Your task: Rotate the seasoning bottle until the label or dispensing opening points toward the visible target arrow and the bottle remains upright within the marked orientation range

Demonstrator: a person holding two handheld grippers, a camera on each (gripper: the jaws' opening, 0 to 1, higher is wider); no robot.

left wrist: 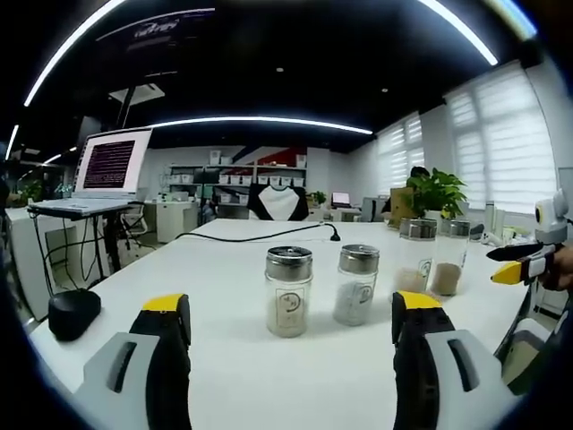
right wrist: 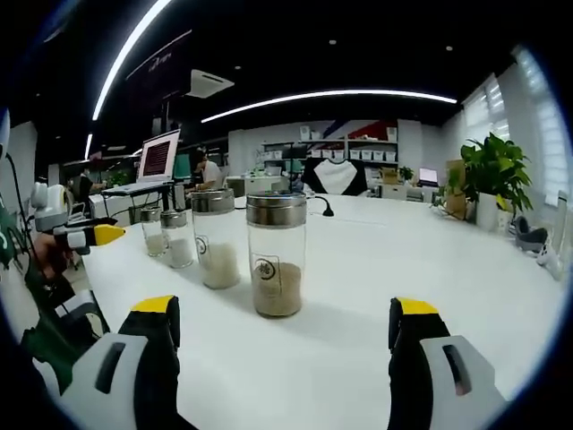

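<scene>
Seasoning bottles [left wrist: 288, 291] upright on white table [left wrist: 269, 376], claws [left wrist: 291, 336] apart.

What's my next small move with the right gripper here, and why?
Probably ease the right gripper straight forward until its open jaws flank the nearest seasoning bottle. That bottle stands upright on the white table, centred ahead of the jaws and untouched, its round label facing the camera. The next bottle stands close behind-left, so keep the approach straight.
</scene>
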